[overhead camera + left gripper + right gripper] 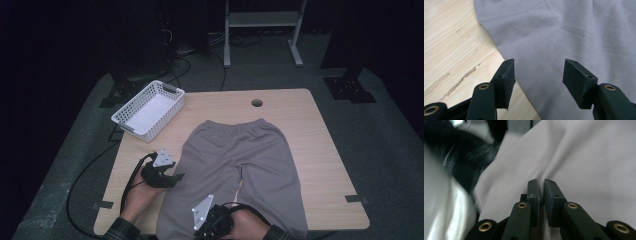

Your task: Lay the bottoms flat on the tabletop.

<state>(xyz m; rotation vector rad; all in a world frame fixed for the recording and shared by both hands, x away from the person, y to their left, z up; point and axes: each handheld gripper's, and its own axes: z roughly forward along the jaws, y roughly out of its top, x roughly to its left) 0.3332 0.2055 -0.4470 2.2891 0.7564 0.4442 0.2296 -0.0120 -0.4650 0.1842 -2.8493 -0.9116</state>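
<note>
A pair of grey sweatpants (240, 160) lies flat on the wooden table (320, 150), waistband far, legs toward me. My left gripper (177, 177) hovers at the outer edge of the left leg. In the left gripper view the left gripper (539, 71) is open, one jaw over bare table (449, 50), the other over the sweatpants (564, 32). My right gripper (212, 227) is at the near hem between the legs. In the right gripper view the right gripper (542, 182) is shut, with a fold of the sweatpants (586, 165) pinched between the jaws.
A white slotted basket (148, 110) stands at the table's far left corner. A round cable hole (257, 103) sits near the far edge. Black cables trail off the table's left side. Bare wood lies to the right of the pants.
</note>
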